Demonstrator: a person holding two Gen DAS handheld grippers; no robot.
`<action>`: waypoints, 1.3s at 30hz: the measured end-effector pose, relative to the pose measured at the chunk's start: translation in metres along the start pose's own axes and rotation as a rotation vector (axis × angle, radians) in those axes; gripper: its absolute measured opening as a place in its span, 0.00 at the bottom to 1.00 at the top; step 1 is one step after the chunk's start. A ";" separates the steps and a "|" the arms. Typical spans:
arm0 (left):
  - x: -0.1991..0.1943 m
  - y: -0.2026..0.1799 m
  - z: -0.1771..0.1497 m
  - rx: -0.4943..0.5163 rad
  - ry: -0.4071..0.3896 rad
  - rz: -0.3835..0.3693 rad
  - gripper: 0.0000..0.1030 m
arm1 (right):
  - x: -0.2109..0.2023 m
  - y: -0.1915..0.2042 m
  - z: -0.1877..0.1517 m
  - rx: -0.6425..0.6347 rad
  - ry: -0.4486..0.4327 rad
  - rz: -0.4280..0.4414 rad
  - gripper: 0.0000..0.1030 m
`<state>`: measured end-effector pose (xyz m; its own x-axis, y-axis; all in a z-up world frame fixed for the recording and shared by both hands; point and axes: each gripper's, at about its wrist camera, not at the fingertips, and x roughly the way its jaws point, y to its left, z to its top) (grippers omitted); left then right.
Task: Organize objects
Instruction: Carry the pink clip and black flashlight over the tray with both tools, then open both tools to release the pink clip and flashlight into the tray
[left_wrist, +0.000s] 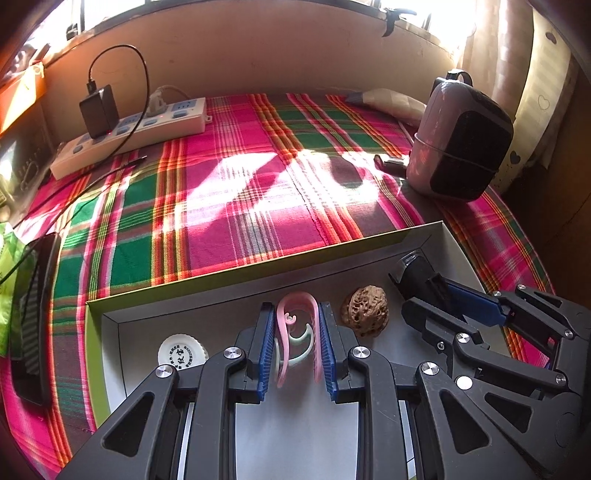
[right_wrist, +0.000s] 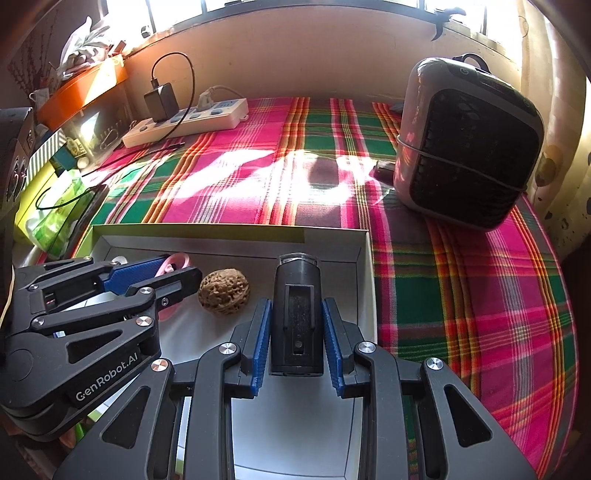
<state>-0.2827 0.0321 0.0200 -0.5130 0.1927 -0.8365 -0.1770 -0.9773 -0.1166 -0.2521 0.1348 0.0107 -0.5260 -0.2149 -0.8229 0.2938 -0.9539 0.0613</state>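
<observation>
Both grippers hang over a shallow grey box with a yellow-green rim, on a plaid cloth. My left gripper is shut on a pink and pale green curled plastic clip, squeezed between the blue pads. My right gripper is shut on a black cylindrical device with a clear tip, and shows in the left wrist view as well. A brown walnut lies on the box floor between the two grippers, also visible as the walnut in the right wrist view. A white round cap lies at the box's left.
A pink and black fan heater stands at the back right with a small dark object beside it. A white power strip with a black charger lies at the back left. A black phone and a green packet lie left of the box.
</observation>
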 end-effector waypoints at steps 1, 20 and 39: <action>0.001 0.000 0.000 0.001 0.004 -0.001 0.21 | 0.000 0.000 0.000 -0.001 -0.001 -0.002 0.28; 0.004 -0.002 0.003 0.002 0.000 0.015 0.21 | 0.001 0.003 0.002 -0.014 -0.008 -0.014 0.28; -0.008 0.002 -0.004 -0.014 -0.007 0.022 0.28 | -0.008 0.005 -0.003 -0.008 -0.024 -0.022 0.38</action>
<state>-0.2755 0.0286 0.0243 -0.5226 0.1713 -0.8352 -0.1538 -0.9825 -0.1053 -0.2442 0.1325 0.0154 -0.5518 -0.1988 -0.8099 0.2881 -0.9568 0.0385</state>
